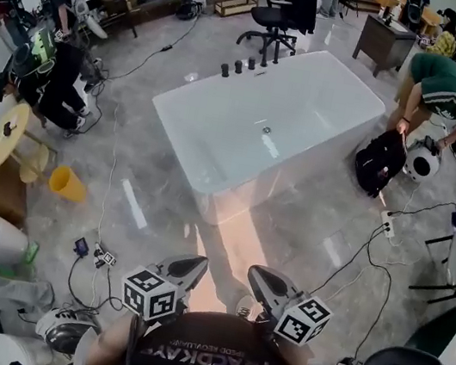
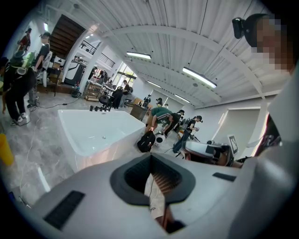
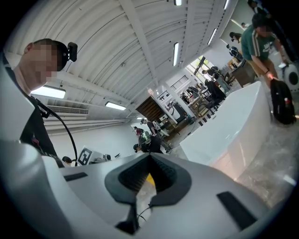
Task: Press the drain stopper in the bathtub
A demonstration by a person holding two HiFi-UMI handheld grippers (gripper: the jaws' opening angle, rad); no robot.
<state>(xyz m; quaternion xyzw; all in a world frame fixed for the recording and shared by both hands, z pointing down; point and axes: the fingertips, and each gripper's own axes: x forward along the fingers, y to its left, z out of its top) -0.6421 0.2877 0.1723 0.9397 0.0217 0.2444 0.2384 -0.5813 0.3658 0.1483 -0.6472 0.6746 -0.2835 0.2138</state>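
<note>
The white bathtub (image 1: 192, 98) stands on the grey floor ahead of me, empty. Its small round drain stopper (image 1: 265, 129) sits on the tub bottom near the middle, and it shows as a dot in the left gripper view (image 2: 103, 137). Both grippers are held low, close to my body and well short of the tub. The left gripper (image 1: 195, 262) has its jaws together and holds nothing. The right gripper (image 1: 259, 274) is likewise shut and holds nothing. In the right gripper view only the tub's side wall (image 3: 233, 121) shows.
Black taps (image 1: 248, 66) line the tub's far rim. A black backpack (image 1: 379, 160) lies at the tub's right end, with a person bending over it (image 1: 442, 84). Cables and a power strip (image 1: 389, 225) cross the floor. A yellow cone (image 1: 66, 184) lies to the left.
</note>
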